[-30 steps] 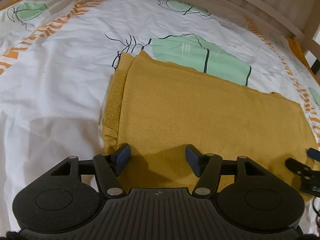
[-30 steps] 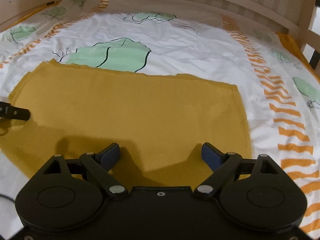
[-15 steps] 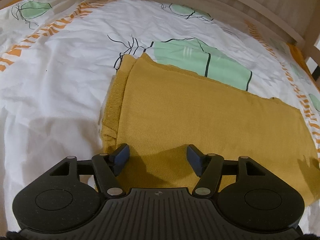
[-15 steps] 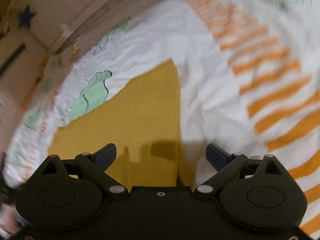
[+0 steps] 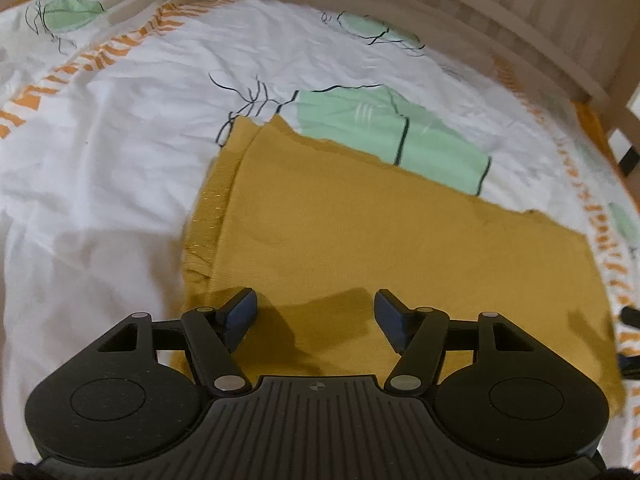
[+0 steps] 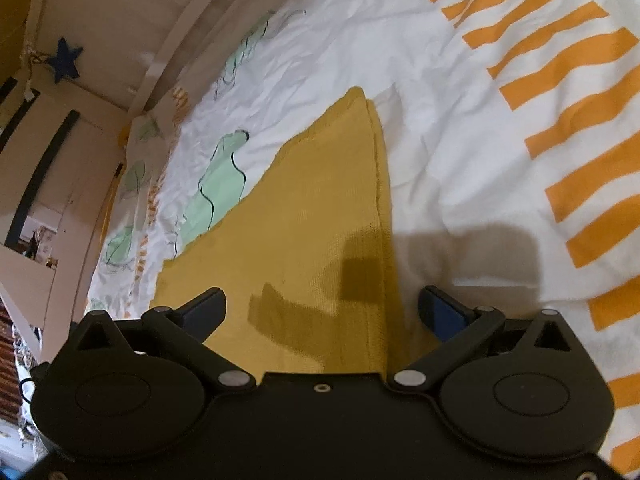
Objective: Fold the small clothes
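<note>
A mustard-yellow knit garment (image 5: pixel 380 236) lies flat and folded on the bed sheet (image 5: pixel 120 128), its layered edge at the left in the left wrist view. My left gripper (image 5: pixel 314 316) hovers open over the garment's near left part, nothing between its pads. In the right wrist view the same garment (image 6: pixel 320 208) runs away from me, its right-hand edge passing between the fingers. My right gripper (image 6: pixel 322 308) is rolled to one side, its jaws opening wide over that edge, the pads not pressing on the cloth. A bit of the right gripper (image 5: pixel 630 316) shows at the left wrist view's right border.
The white sheet has green leaf prints (image 5: pixel 392 136) and orange stripe bands (image 6: pixel 560 92). A wooden slatted bed rail (image 5: pixel 500 28) runs along the far side. A blue star (image 6: pixel 66 64) hangs on the wall beyond the bed.
My right gripper has swung to the garment's right edge and rolled sideways, its jaws spreading wider. The left gripper has stayed over the near left part, open as before.
</note>
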